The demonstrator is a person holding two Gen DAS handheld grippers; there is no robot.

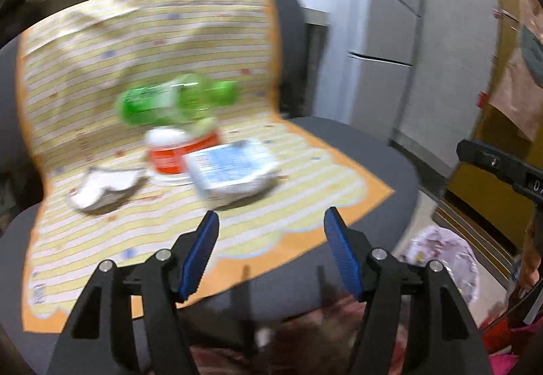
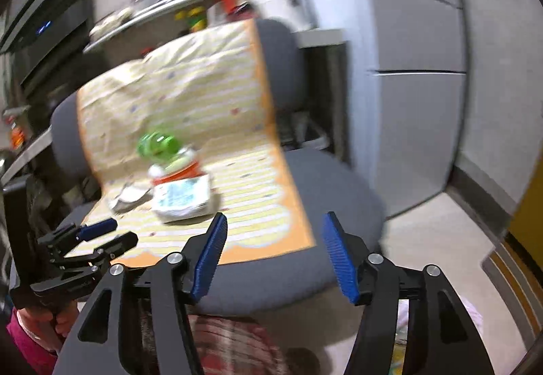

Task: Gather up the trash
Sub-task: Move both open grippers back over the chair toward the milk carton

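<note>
Trash heaped mid-mat [image 1: 305,171] on chair [image 1: 390,154]: bottle [image 1: 176,100], cup [image 1: 169,154], probably a carton [image 1: 234,168]; left gripper [image 1: 269,252] and right gripper [image 2: 275,256] wide, empty, ready to grab

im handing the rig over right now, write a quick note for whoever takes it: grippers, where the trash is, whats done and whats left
Left gripper: open, empty, short of the trash.
Right gripper: open, empty, over the chair seat's front edge.
Trash lies in a cluster on the striped cloth draped over the grey chair: green bottle on its side at the back, red and white tub in front of it, white and blue packet nearest the grippers, crumpled white wrapper off to the left.
Done: nothing on the chair picked up yet.
Left: all four pieces. A lined bin shows low on the right of the left view.
</note>
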